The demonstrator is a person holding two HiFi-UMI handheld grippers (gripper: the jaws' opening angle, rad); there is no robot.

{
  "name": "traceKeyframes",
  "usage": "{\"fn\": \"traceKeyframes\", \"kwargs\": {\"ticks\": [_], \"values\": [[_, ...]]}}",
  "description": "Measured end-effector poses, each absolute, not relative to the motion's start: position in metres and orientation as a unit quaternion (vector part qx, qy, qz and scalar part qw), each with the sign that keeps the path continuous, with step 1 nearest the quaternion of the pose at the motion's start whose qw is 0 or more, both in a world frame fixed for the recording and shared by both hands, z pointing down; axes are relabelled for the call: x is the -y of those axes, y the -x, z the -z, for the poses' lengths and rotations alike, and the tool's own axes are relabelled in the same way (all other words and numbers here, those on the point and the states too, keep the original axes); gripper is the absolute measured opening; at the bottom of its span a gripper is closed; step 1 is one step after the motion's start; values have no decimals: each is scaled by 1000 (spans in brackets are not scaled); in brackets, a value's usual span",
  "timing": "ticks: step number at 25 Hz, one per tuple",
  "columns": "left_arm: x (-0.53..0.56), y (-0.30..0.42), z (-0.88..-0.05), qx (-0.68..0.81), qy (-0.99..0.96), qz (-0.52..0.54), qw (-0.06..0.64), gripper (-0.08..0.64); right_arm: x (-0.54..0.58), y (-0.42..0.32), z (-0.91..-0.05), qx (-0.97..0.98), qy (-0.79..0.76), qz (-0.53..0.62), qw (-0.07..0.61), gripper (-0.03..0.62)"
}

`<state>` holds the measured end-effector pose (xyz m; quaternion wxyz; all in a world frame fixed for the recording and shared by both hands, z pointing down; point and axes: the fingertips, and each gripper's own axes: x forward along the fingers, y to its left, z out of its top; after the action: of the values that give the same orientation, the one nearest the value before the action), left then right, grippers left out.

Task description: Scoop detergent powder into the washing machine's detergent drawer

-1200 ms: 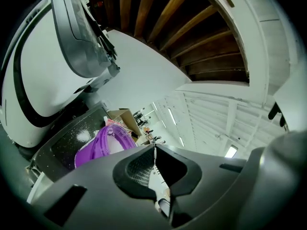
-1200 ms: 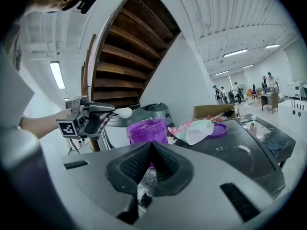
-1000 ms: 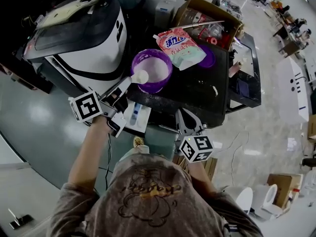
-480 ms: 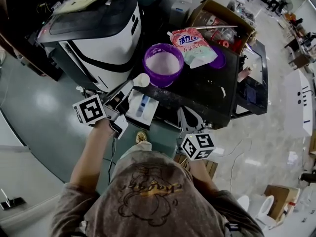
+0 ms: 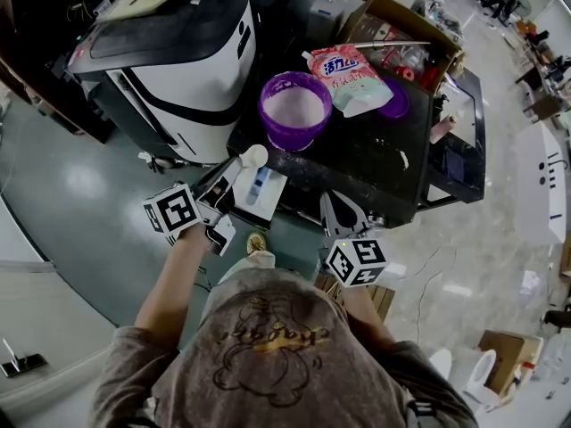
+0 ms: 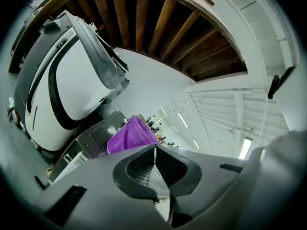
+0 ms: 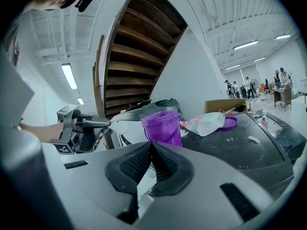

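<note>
My left gripper (image 5: 227,175) is shut on the thin handle of a white scoop (image 5: 254,156), whose bowl hangs over the back edge of the white detergent drawer (image 5: 260,193). In the left gripper view the jaws (image 6: 154,148) pinch that handle, and the purple powder tub (image 6: 131,134) shows beyond. The open tub (image 5: 294,109) stands on the black tabletop, holding white powder. My right gripper (image 5: 339,208) hovers at the table's near edge, shut with nothing in it (image 7: 152,146). From the right gripper view I see the tub (image 7: 163,127) and the left gripper (image 7: 84,128).
The white and black washing machine (image 5: 169,52) stands left of the black table (image 5: 375,163). A pink detergent bag (image 5: 346,77) and purple lid (image 5: 398,102) lie behind the tub. A cardboard box (image 5: 401,38) sits at the back. Spilled powder flecks the tabletop.
My left gripper has lifted the filled scoop out of the purple tub and brought it back towards me, to above the drawer. The right gripper has stayed put.
</note>
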<state>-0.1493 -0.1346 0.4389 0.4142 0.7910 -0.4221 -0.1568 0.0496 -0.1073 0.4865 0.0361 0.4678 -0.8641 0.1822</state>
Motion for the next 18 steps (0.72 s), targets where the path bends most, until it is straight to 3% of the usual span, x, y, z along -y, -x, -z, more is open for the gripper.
{"fn": "traceKeyframes", "kwargs": {"ticks": [18], "values": [[129,134,-523,464,-795,41,390,23,110,-67,-502,858,-476,-189,51,0]]}}
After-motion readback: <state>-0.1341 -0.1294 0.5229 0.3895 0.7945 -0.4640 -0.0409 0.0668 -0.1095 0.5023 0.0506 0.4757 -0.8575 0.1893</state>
